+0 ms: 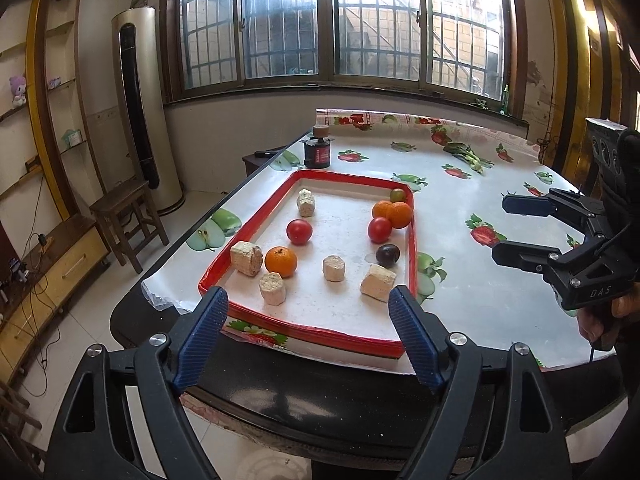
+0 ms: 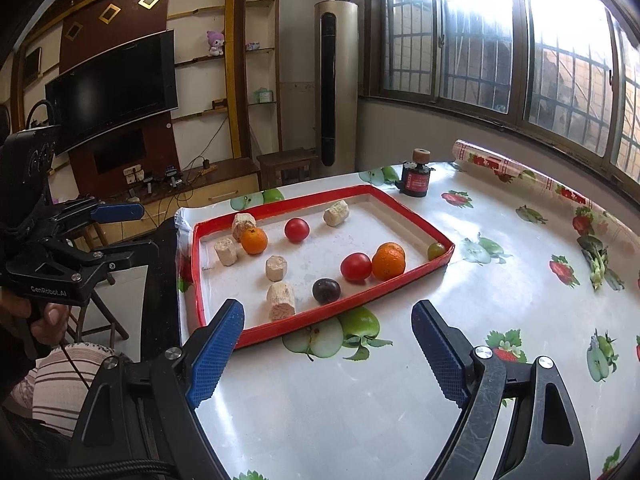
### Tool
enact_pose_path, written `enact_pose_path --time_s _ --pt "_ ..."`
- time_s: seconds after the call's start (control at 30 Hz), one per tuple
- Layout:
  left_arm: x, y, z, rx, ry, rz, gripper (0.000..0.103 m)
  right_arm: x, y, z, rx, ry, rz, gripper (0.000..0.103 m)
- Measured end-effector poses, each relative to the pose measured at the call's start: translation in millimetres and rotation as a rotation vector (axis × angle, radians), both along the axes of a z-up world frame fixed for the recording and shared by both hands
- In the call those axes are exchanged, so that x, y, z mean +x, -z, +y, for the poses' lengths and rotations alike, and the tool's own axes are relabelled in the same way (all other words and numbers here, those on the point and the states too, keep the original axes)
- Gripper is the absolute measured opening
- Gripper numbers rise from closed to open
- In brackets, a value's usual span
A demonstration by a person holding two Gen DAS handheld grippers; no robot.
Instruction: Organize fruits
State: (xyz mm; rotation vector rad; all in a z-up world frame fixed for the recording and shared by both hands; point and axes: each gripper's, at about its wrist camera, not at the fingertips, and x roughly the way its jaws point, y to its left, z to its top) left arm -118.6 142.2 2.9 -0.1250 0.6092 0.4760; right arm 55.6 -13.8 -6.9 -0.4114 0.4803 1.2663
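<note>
A red-rimmed tray (image 1: 412, 240) is lying on a table covered in a fruit-print cloth (image 1: 472, 288), and everything here is placed relative to that tray. Inside it, fruit is sitting mixed with pale crumbly blocks (image 1: 247, 258): one orange (image 1: 281, 261) and one tomato (image 1: 299, 231) toward the left side, and two oranges (image 1: 394, 213), a second tomato (image 1: 379, 229), a dark plum (image 1: 387, 255) and a small grape (image 1: 398, 195) along the right side. The left gripper (image 1: 308, 316) is hovering over the tray's near edge, its blue fingers spread wide and holding nothing. The right gripper (image 2: 328, 344) is waiting beyond the tray's right rim, likewise wide and empty. Gathering the stray orange and tomato toward the right-hand cluster probably comes next; approaching from above, centring one fruit between the fingers and closing gently should keep it from rolling or bruising.
</note>
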Motion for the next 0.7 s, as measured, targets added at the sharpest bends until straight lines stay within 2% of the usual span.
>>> enact_pose_path --time_s 0.2,0.4,0.53,0.7 --pt "-7.4 1.0 -15.2 0.035 0.009 0.022 0.083 -9.6 -8.3 -17.6 0.045 -0.046 -0.045 0.091" --pt "-18.2 -7.0 -23.2 0.054 0.002 -0.01 0.083 -19.9 -13.8 -22.0 0.053 -0.085 -0.074 0.092" --pt "-22.6 -11.4 -27.3 0.072 0.006 -0.026 0.083 -28.5 -12.3 -23.4 0.051 -0.091 -0.131 0.099" --pt "-23.3 -12.2 -28.2 0.077 0.005 -0.03 0.083 -29.5 -10.4 -22.4 0.036 -0.103 -0.128 0.099"
